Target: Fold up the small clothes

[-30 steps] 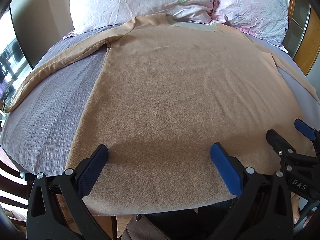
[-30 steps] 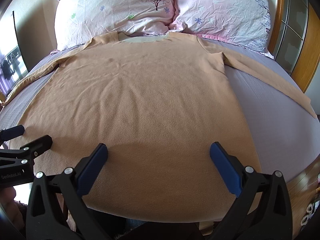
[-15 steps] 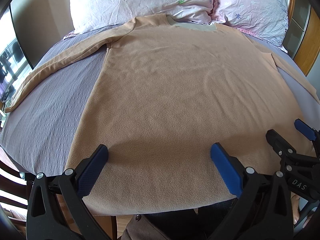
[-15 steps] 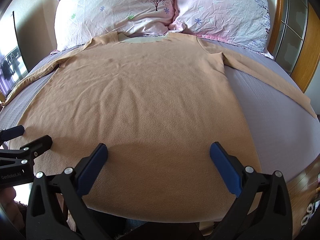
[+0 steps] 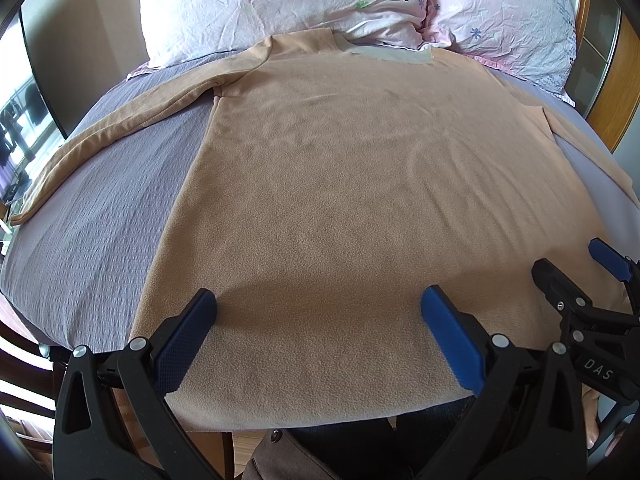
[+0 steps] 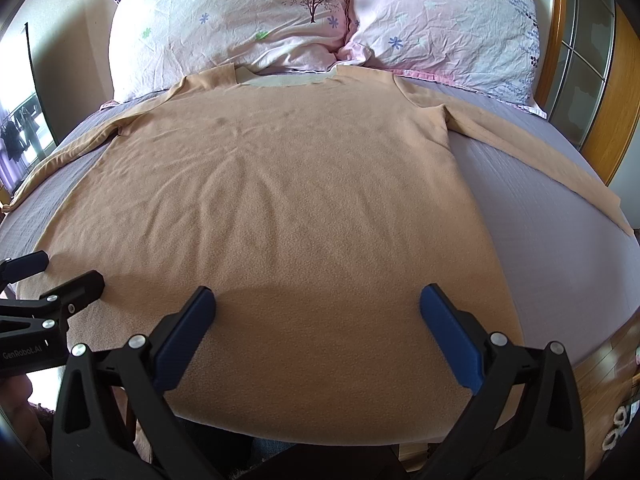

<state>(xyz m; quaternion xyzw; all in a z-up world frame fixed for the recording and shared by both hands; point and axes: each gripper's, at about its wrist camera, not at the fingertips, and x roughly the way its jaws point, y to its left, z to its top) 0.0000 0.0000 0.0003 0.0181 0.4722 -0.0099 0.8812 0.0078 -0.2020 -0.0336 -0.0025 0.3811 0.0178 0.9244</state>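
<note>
A tan long-sleeved fleece shirt (image 5: 360, 184) lies flat on the bed, collar toward the pillows, both sleeves spread out to the sides. It also shows in the right wrist view (image 6: 280, 208). My left gripper (image 5: 318, 312) is open and empty, hovering over the shirt's hem at its left half. My right gripper (image 6: 318, 312) is open and empty over the hem at its right half. Each gripper shows at the edge of the other's view: the right one (image 5: 580, 276) and the left one (image 6: 48, 276).
The bed has a lilac sheet (image 5: 100, 208) and two floral pillows (image 6: 240, 16) at the head. A wooden headboard frame (image 6: 608, 92) stands on the right. A window (image 5: 16, 136) is at the far left. Wooden floor (image 6: 608, 376) shows beyond the bed's near edge.
</note>
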